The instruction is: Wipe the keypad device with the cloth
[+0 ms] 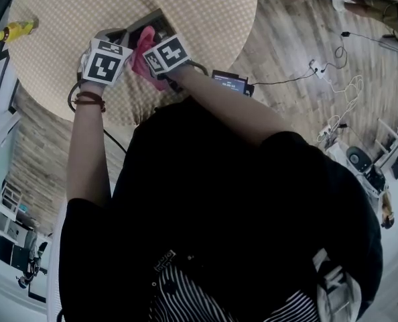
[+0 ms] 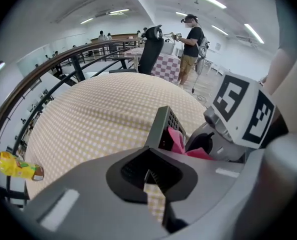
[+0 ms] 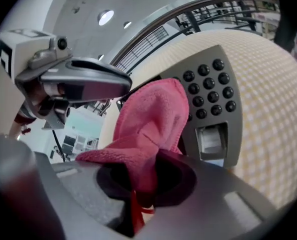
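A grey keypad device (image 3: 213, 114) with black round keys lies tilted up on the round checked table (image 1: 65, 19). In the left gripper view the keypad device (image 2: 163, 126) shows edge-on, just beyond my jaws and to their right. My right gripper (image 3: 138, 194) is shut on a pink cloth (image 3: 148, 119), which drapes over the left part of the device's face. My left gripper (image 2: 149, 176) looks shut with nothing in it, its fingers (image 3: 88, 81) hovering over the device's far left side. From the head view both marker cubes hide the jaws; the pink cloth (image 1: 144, 52) peeks out between them.
A yellow bottle (image 1: 15, 29) lies at the table's left edge. A black box with a lit screen (image 1: 229, 82) sits on the wooden floor by the table, with cables (image 1: 333, 66) trailing right. A curved railing (image 2: 63, 64) and a standing person (image 2: 191, 46) are far off.
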`<state>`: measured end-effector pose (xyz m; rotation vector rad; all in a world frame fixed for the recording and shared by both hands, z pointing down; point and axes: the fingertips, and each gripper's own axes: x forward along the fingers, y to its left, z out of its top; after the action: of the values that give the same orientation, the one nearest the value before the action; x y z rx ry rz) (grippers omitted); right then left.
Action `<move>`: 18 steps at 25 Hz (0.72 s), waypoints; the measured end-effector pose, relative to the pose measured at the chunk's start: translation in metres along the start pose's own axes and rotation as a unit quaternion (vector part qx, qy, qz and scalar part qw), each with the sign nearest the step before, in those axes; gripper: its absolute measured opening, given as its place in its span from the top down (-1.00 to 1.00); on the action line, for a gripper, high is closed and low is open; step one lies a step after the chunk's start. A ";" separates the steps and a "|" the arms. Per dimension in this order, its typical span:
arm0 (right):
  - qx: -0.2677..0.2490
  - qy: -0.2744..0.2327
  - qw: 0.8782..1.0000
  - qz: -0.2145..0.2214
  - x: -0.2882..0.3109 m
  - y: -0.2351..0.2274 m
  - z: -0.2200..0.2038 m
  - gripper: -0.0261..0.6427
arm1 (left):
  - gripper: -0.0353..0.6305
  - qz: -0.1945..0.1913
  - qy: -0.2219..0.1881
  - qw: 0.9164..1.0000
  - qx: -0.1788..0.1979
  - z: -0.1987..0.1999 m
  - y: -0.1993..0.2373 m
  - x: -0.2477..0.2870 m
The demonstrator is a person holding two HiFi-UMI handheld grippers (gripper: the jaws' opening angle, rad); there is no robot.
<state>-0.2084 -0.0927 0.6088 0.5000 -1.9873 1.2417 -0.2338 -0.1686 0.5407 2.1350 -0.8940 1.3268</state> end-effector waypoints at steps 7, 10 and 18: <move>-0.051 0.035 0.998 0.026 -0.004 0.023 -0.005 0.73 | 0.90 0.075 -0.034 0.996 -0.023 -0.005 0.002 -0.003; -0.081 0.023 0.996 0.029 -0.037 0.038 -0.008 0.73 | 0.90 0.104 -0.097 0.983 -0.117 -0.004 -0.005 -0.021; -0.137 -0.080 0.985 0.065 -0.160 0.071 0.001 0.73 | 0.90 0.017 -0.271 0.910 -0.314 0.011 -0.082 -0.123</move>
<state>-0.1498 -0.0693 0.4458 0.3470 -2.3157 1.0053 -0.2062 -0.0861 0.4206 1.9568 -1.3530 0.3356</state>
